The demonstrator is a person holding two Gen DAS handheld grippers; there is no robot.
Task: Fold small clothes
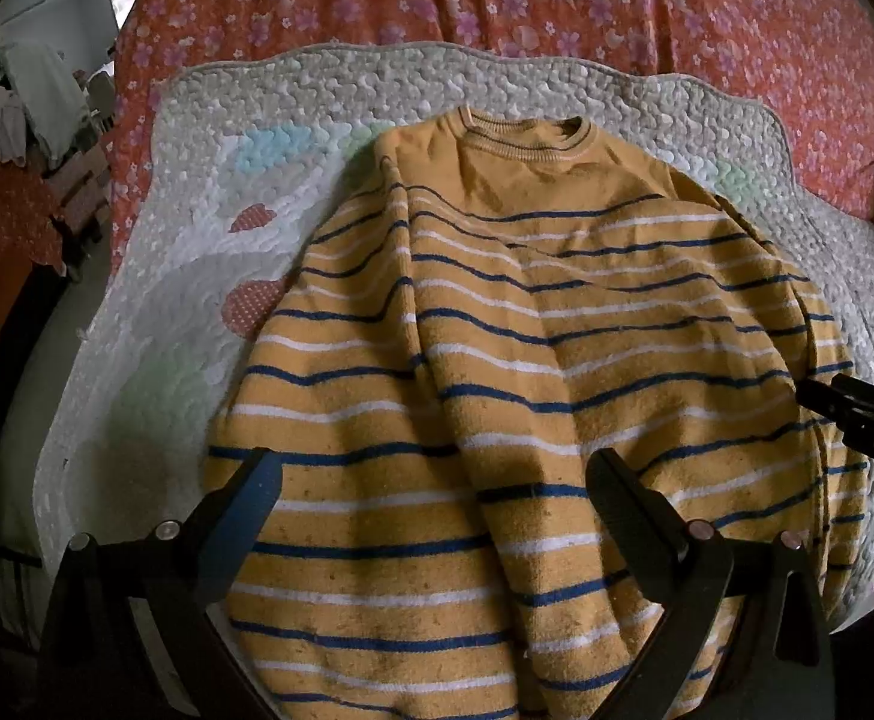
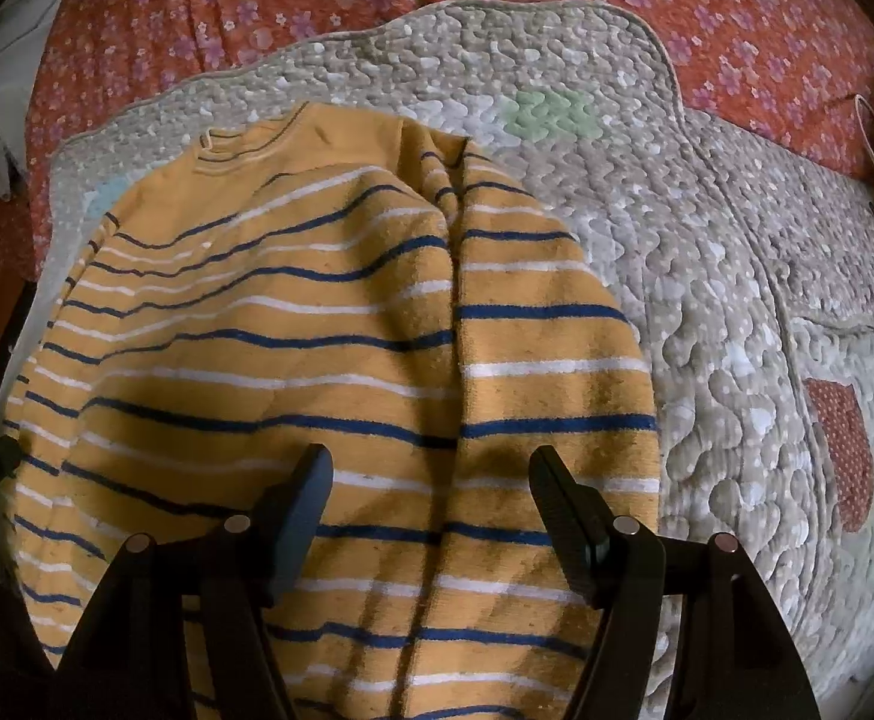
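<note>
We hover both tongs, left gripper and right gripper, released, over sweater lying on quilt. Risk: thick sleeve folds slip, pinch catches quilt.

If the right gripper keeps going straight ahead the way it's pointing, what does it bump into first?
Most likely the striped sweater. The right gripper is open and points along the sweater lying on the quilted mat, so its fingers would probably meet the yellow fabric first. Its height above the cloth is unclear.
</note>
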